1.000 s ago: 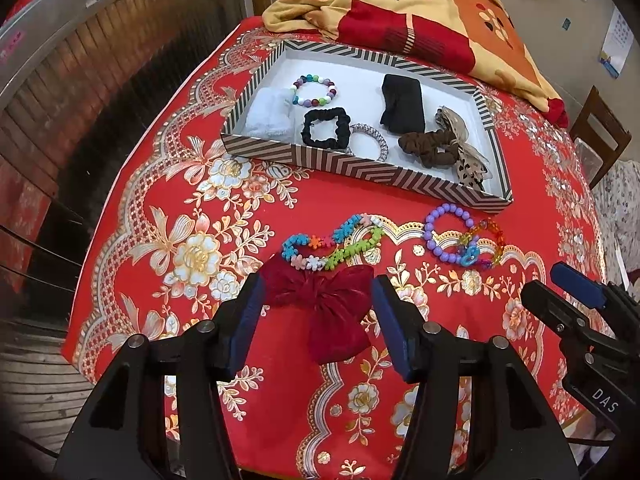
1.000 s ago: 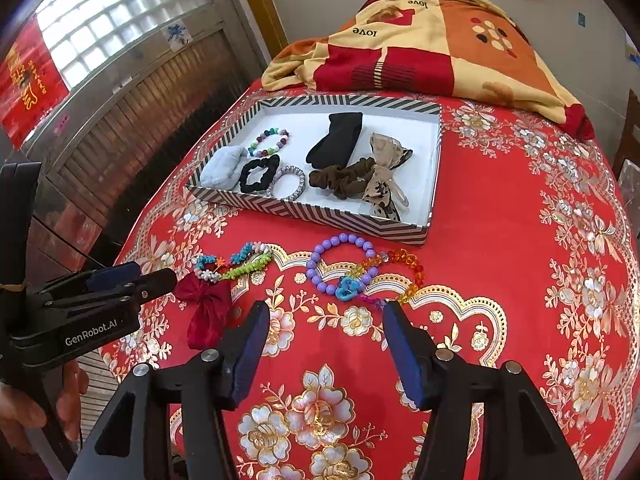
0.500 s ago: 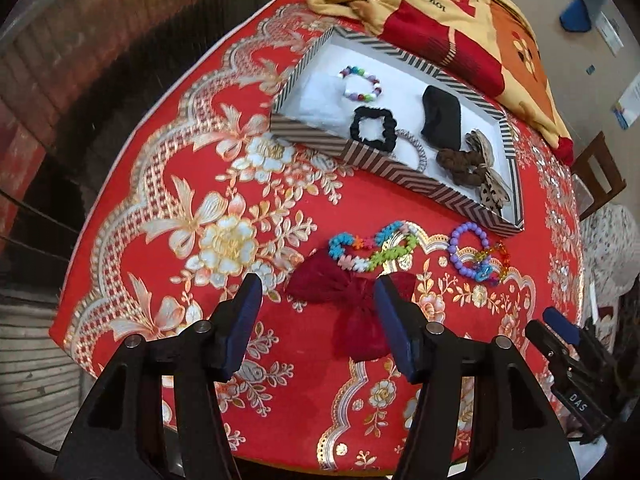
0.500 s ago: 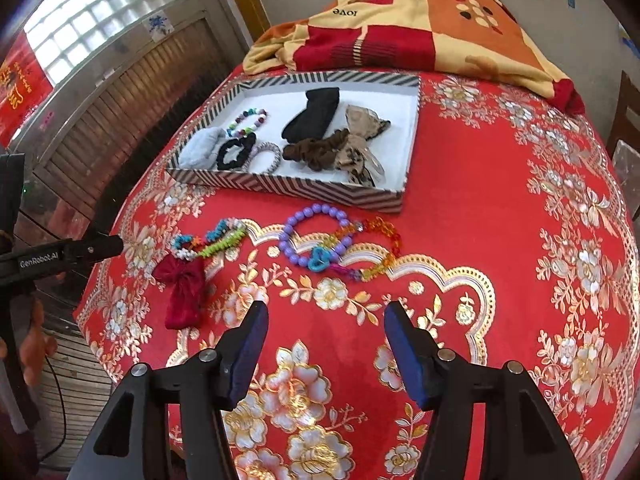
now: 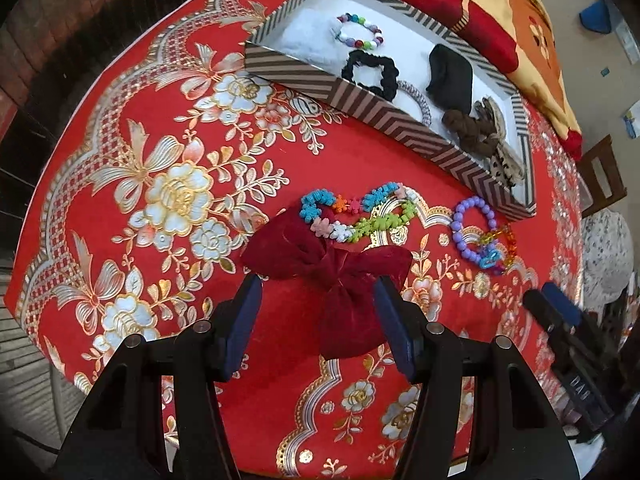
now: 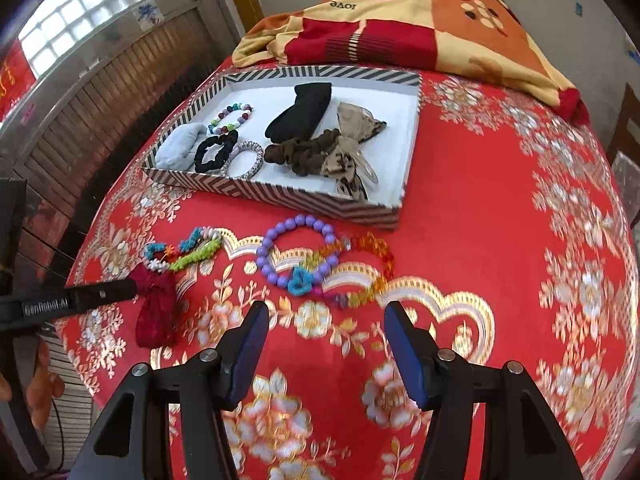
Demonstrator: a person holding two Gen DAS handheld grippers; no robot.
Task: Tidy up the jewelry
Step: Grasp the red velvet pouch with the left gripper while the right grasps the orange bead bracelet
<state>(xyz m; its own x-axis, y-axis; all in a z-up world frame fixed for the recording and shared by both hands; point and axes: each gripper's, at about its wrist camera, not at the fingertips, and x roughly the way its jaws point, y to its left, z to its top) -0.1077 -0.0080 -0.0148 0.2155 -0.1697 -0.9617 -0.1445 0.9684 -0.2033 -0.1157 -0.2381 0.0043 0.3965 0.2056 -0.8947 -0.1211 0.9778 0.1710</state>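
Velvet bow (image 5: 332,276) between spread left hand-held gripper (image 5: 318,312) | right hand-held gripper (image 6: 324,336) spread | bracelet (image 5: 352,216) touching bow

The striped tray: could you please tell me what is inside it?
Inside the striped tray: a bead bracelet, scrunchies, a black band and a patterned bow. Its near corner is hidden.

Domestic room: embroidered red tablecloth (image 6: 500,240) on table, folded blanket (image 6: 400,28) at upper centre, wooden chair (image 5: 604,176) at right edge.
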